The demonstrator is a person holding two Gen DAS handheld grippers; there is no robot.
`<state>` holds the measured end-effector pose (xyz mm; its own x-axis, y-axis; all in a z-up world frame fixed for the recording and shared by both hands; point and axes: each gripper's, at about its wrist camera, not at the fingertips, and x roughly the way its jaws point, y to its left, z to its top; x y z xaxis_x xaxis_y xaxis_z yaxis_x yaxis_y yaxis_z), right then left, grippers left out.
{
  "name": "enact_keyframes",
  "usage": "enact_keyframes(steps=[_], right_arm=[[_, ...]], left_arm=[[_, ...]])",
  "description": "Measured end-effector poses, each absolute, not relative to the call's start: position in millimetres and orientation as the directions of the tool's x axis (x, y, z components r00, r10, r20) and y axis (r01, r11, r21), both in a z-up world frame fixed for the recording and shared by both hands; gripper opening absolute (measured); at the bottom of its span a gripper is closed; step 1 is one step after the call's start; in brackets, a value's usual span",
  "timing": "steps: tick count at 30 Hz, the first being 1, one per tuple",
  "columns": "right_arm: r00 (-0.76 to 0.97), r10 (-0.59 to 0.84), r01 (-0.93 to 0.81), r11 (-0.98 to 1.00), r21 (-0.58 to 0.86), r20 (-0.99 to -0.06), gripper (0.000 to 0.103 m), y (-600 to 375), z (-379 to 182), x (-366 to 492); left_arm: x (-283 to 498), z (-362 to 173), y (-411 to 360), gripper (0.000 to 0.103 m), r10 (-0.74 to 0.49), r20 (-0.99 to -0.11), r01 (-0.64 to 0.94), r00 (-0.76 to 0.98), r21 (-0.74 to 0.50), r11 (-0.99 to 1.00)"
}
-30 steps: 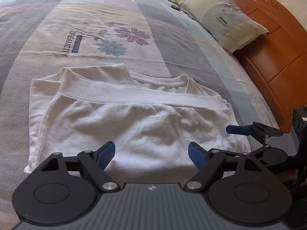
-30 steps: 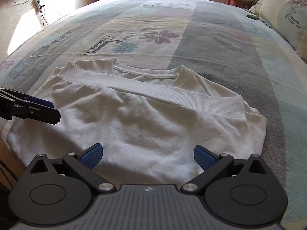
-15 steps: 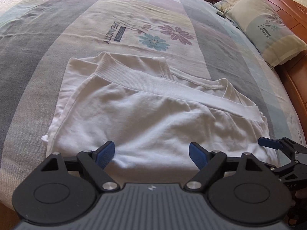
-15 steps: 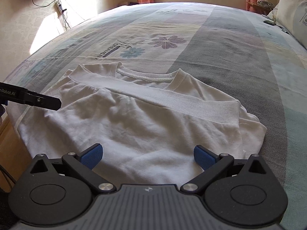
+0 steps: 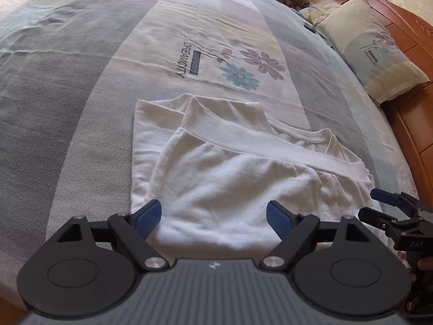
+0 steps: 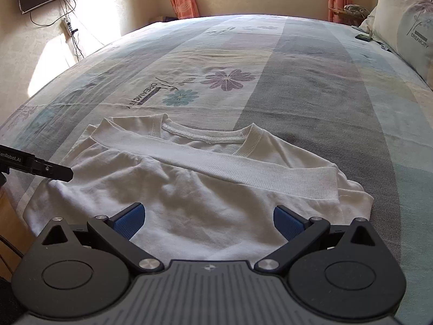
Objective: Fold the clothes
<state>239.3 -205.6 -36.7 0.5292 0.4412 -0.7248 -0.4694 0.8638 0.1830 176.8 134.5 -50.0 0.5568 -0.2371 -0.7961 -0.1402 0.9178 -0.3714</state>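
Your left gripper (image 5: 213, 216) has its fingers (image 5: 148, 218) spread wide and holds nothing; the white sweatshirt (image 5: 232, 187) lies folded on the bed (image 5: 67, 86) just beyond the blue pads, its near fold filling the gap between them, though you cannot tell from this view whether the pads touch the cloth. Your right gripper (image 6: 209, 220) is the same: fingers (image 6: 288, 223) wide apart, empty, with the sweatshirt (image 6: 189, 197) spread out in front of and between them. The garment sits near the bed's near edge, folded so that the ribbed hem band (image 6: 243, 168) runs across it just below the neckline (image 6: 205, 135), which points toward the far side of the bed. In the left wrist view, your right gripper (image 5: 389, 211) shows at the garment's right end, one blue-tipped finger above the cloth's edge. In the right wrist view, one black finger of your left gripper (image 6: 40, 166) reaches in over the garment's left end. Beyond the sweatshirt the bedcover's flower print (image 6: 211, 84) lies near the neckline, and a pillow (image 5: 370, 51) rests against the wooden headboard (image 5: 406, 27), well apart from the garment.
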Motion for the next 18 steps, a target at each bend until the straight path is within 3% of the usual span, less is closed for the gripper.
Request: enact_keyframes(steps=[3, 9, 18], right_arm=[[0.527, 0.457, -0.451, 0.865, 0.219, -0.717, 0.103, -193.4, -32.0, 241.6], [0.524, 0.46, -0.381, 0.879, 0.286, -0.717, 0.103, -168.6, -31.0, 248.0], [0.538, 0.416, -0.331, 0.904, 0.271, -0.733, 0.103, -143.1, -31.5, 244.6]], left_arm=[[179.2, -44.0, 160.8, 0.085, -0.267, -0.77, -0.133, 0.579, -0.413, 0.901], [189.6, -73.5, 202.2, 0.085, -0.44, -0.731, -0.18, 0.521, -0.598, 0.781], [214.8, -110.3, 238.3, 0.085, -0.654, -0.613, -0.213, 0.444, -0.781, 0.587]])
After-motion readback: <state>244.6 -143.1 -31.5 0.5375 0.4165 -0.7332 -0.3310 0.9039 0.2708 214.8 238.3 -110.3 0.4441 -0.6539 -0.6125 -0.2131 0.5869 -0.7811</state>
